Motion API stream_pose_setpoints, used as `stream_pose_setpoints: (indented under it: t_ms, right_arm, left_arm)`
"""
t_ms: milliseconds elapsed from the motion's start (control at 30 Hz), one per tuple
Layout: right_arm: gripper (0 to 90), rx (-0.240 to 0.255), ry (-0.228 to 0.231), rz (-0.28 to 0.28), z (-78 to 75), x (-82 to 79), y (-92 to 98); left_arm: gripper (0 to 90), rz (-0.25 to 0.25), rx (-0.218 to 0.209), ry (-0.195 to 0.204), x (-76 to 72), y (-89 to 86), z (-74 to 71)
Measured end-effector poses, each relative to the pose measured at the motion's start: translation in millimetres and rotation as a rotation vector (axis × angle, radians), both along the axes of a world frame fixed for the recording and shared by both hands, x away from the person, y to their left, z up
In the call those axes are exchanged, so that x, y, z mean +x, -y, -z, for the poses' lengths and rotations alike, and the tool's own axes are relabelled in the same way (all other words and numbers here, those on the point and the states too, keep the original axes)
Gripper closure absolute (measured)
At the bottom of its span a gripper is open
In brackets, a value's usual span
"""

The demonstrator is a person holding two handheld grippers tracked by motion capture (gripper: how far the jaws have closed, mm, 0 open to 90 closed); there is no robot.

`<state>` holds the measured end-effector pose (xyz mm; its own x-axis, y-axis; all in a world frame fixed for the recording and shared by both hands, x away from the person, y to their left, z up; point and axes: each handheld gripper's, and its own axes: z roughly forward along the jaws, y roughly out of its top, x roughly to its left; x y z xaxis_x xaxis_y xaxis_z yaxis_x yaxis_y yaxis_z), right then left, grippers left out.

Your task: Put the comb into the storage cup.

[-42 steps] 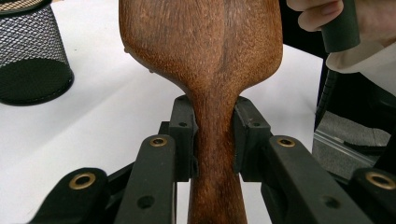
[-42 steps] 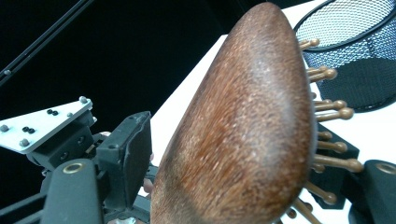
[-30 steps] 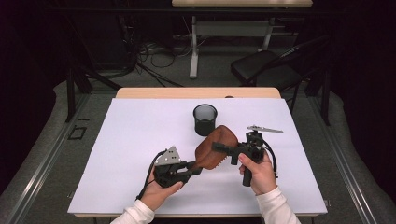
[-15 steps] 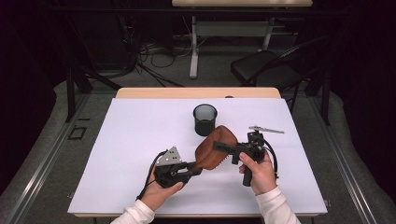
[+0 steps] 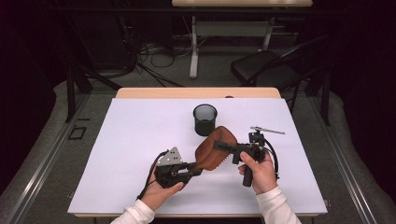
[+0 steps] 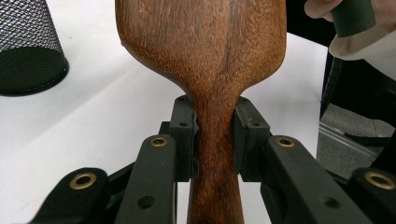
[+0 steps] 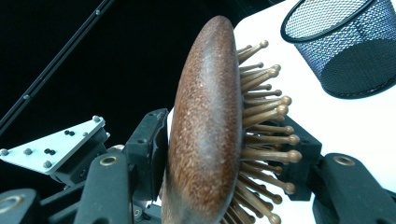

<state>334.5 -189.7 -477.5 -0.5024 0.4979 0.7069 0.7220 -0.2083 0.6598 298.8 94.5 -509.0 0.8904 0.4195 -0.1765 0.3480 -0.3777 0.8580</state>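
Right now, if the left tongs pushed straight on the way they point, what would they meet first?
The left tongs already clamp the brush handle, so they would just push it on. Beyond the brush head sit the right tongs; the cup looks off to the side.

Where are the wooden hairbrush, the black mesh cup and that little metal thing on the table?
wooden hairbrush (image 5: 212, 149), high view, on its oval back.
black mesh cup (image 5: 205, 119), high view, on its side wall.
metal thing (image 5: 267, 130), high view, on its thin shaft.
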Motion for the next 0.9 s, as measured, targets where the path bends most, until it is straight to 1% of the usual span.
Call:
stream_pose_setpoints:
  t_ms: [200,300,400,567,633,900]
  right_arm:
    - [43.2,0.001,-0.022,0.009,1.1,0.3,-0.1]
    - [43.5,0.004,-0.031,0.009,1.9,0.4,-0.2]
    - [43.9,0.005,-0.051,0.011,2.8,0.6,0.5]
    - [45.3,0.036,-0.077,0.005,4.4,1.8,3.1]
    - [45.8,0.044,-0.080,0.002,5.4,2.5,3.8]
    - [47.2,0.049,-0.100,-0.013,6.8,3.4,5.2]
  left_arm:
    - [72.9,0.002,0.007,-0.002,1.0,0.2,1.3]
    - [73.0,0.001,0.008,-0.009,0.9,0.5,2.0]
    - [72.9,0.004,0.012,-0.010,1.0,0.9,2.7]
    - [72.9,0.002,0.019,-0.009,0.3,2.0,3.2]
    - [72.9,0.006,0.022,-0.004,0.9,1.9,3.6]
    - [72.9,0.008,0.041,0.002,1.0,3.8,6.0]
